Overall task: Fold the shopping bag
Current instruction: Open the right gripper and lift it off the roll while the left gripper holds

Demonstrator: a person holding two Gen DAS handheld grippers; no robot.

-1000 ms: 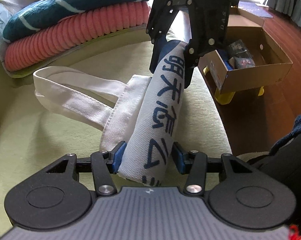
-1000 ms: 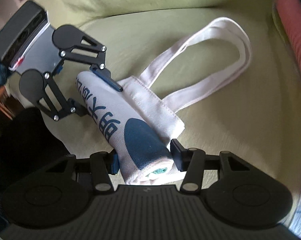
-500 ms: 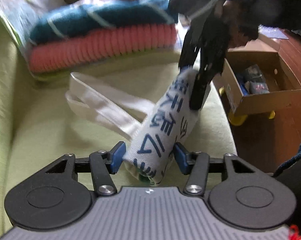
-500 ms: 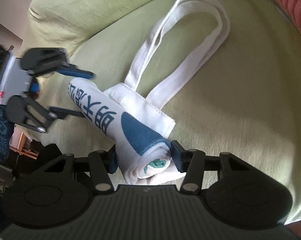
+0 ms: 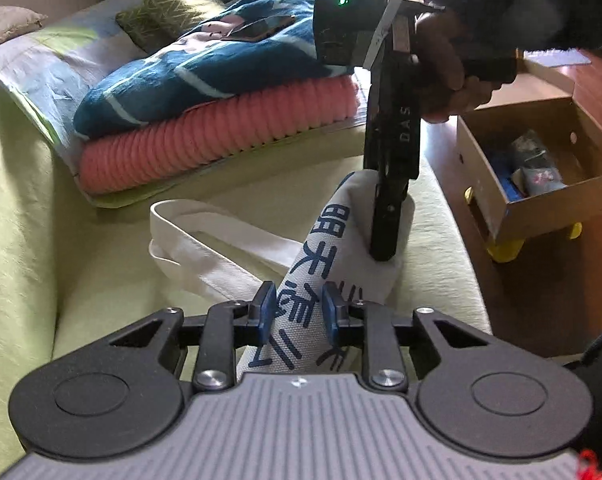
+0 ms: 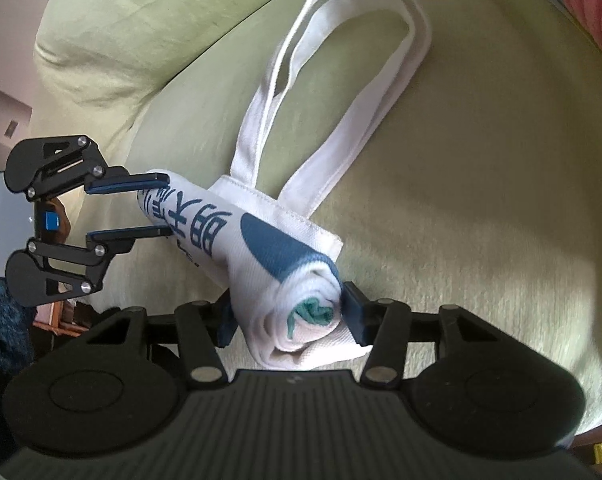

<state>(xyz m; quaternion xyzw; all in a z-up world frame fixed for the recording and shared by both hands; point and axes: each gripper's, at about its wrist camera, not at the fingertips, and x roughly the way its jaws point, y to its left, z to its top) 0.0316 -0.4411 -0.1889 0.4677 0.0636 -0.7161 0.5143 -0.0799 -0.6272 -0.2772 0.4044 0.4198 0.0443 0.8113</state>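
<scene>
The white canvas shopping bag (image 5: 343, 240) with blue characters is rolled into a tube on a green sofa cushion (image 5: 101, 280). Its two handles (image 5: 205, 248) trail out to the left. My left gripper (image 5: 296, 312) is shut on the near end of the roll, squeezing it. A hand holds my right gripper (image 5: 384, 246) upright over the far end. From the right wrist, my right gripper (image 6: 291, 316) is shut on the spiral end of the bag (image 6: 261, 252), the handles (image 6: 361, 80) loop away, and the left gripper (image 6: 163, 206) clamps the other end.
Folded pink and blue blankets (image 5: 221, 128) are stacked at the back of the sofa. An open cardboard box (image 5: 533, 184) of items stands on the wooden floor to the right, past the cushion's edge. The sofa back cushion (image 6: 141, 20) rises behind the handles.
My left gripper's fingers have closed in tighter on the roll. The right gripper has swung upright over the far end, and the roll has turned with it.
</scene>
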